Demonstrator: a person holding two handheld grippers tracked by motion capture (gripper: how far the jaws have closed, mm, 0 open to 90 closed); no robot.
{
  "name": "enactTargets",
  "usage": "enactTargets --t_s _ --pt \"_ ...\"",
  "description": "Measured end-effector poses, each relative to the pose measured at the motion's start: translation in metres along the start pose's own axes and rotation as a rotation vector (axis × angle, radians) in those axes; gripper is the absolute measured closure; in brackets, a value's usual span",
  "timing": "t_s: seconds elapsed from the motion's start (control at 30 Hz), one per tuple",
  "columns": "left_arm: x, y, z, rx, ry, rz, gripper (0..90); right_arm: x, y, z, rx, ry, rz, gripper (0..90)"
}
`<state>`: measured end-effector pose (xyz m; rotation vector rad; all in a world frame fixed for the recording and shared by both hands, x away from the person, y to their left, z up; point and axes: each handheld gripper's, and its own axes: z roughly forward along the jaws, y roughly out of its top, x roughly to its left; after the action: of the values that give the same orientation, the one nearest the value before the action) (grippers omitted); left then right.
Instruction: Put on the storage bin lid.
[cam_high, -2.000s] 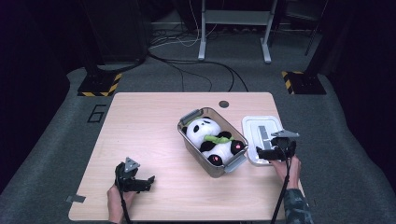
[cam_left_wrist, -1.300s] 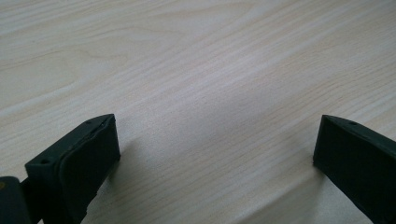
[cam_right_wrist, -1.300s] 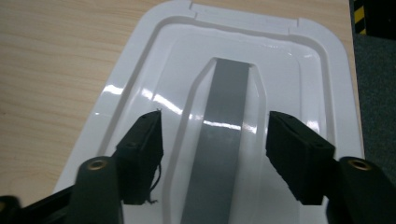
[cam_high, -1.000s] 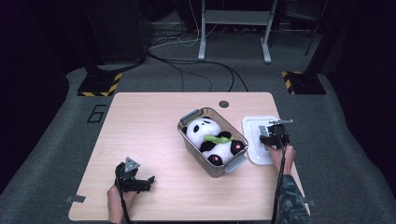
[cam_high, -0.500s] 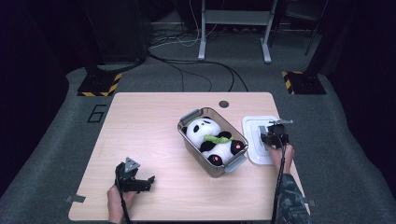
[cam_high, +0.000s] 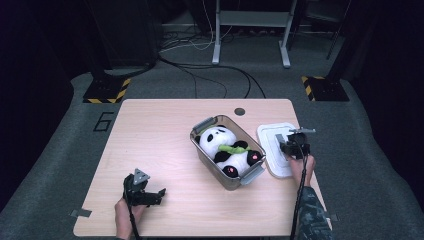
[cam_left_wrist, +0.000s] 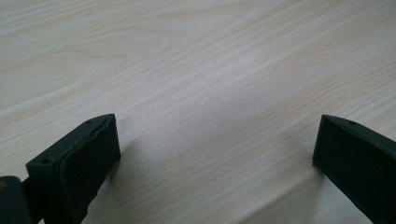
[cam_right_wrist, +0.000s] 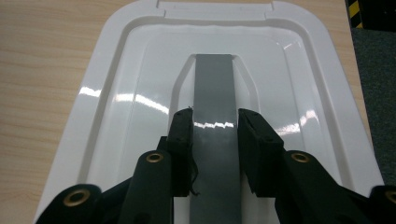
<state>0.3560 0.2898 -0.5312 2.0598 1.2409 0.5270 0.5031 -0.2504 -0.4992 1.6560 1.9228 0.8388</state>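
While right gripper (cam_right_wrist: 215, 126) clamps white lid's (cam_right_wrist: 116, 93) grey handle (cam_right_wrist: 213, 88), left gripper (cam_left_wrist: 215, 140) wide on pale wood table (cam_high: 160, 130), dark room

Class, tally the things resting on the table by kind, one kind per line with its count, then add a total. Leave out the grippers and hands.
Clear bin with grey latches: 1
Panda plush toy inside the bin: 1
White lid with a grey handle, right gripper closed on the handle: 1
Total: 3
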Motion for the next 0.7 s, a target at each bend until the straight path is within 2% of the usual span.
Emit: enactTargets --t_s 0.2,0.33,0.57,0.7 --pt "0.000 0.000 0.000 0.000 0.000 0.000 0.3 -0.002 0.002 -0.013 -0.016 0.020 -0.001 66.7" --pt "0.000 0.000 0.000 0.000 0.000 0.000 0.3 -0.003 0.005 -0.023 -0.039 0.015 -0.009 66.8" --pt "0.000 0.000 0.000 -0.001 0.001 0.000 0.3 -0.004 0.007 -0.036 -0.030 0.022 -0.035 66.7" --pt "0.000 0.000 0.000 0.003 0.002 0.006 0.3 -0.005 0.008 -0.043 -0.043 0.024 -0.027 66.7"
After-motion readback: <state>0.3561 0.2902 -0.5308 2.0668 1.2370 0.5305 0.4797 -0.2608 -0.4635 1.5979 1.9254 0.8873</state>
